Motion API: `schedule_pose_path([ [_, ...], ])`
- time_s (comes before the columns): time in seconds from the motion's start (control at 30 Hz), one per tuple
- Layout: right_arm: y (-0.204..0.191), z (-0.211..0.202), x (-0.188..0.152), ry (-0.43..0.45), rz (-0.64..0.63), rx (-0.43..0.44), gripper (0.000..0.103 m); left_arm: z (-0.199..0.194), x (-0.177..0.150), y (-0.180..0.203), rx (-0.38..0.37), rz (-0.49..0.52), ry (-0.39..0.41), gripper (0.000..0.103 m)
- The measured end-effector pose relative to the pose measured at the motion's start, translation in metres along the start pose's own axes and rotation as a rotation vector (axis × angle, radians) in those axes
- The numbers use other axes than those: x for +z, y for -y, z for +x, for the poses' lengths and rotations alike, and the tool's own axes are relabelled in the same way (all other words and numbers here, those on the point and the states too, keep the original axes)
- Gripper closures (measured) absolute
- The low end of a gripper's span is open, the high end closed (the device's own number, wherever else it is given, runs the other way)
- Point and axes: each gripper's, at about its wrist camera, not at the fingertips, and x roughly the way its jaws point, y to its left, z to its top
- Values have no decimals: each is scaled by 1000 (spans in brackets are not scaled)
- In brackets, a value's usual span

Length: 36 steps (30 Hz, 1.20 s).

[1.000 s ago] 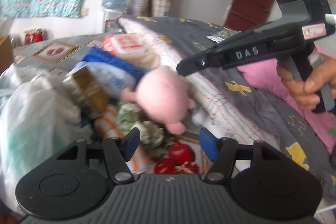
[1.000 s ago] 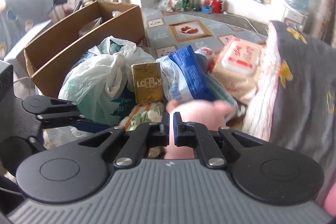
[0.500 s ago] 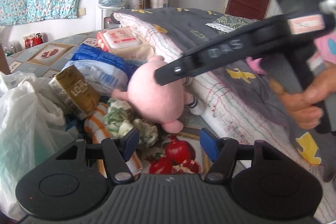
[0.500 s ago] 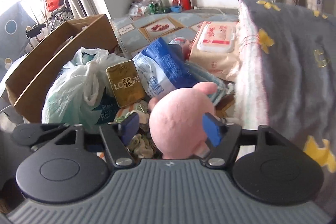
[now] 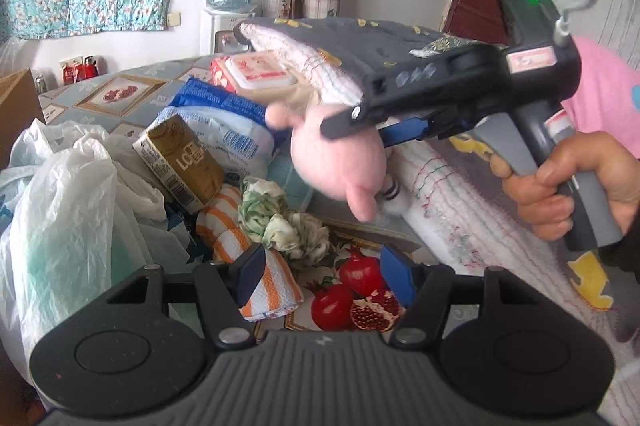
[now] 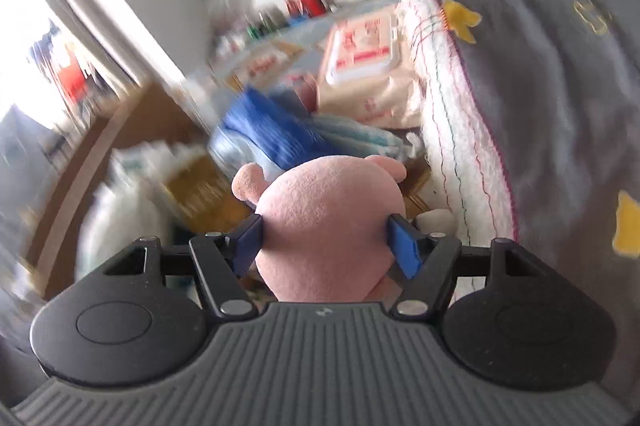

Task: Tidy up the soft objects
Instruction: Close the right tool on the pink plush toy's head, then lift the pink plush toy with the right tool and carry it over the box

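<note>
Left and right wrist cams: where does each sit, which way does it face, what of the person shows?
Left wrist: on the left gripper, angled down over the clutter toward the bed; shows its own open fingers, the right gripper and the hand holding it.
Right wrist: on the right gripper, angled down along the bed edge, background blurred; shows only its blue pads, which have just been closing, against the pink plush toy.
Shared: pink plush toy, wipes pack, grey quilt.

Right gripper [image 6: 326, 240] now around pink plush [image 6: 328, 226]
</note>
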Motion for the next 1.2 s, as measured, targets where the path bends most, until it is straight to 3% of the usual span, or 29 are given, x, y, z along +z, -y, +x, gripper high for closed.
schedule_pose_path([
  [0.27,-11,-41,-16,11,179,271,36,-38,-4,0,-46,-16,46,33],
  [0.53,-32,11,-50,-164,391,568,35,-83,-17,-15,-24,-61,104,16],
  [0.77,-31,66,-77,-263,521,540,35,-69,-13,-21,72,-83,99,14],
  [0.87,-26,76,-84,-278,561,532,35,-51,-11,-24,125,-78,65,20],
  [1.07,-30,81,-85,-283,562,524,35,-44,-12,-26,179,-57,60,20],
  [1.2,-28,78,-85,-290,556,511,32,-38,-12,-23,241,-32,37,35],
])
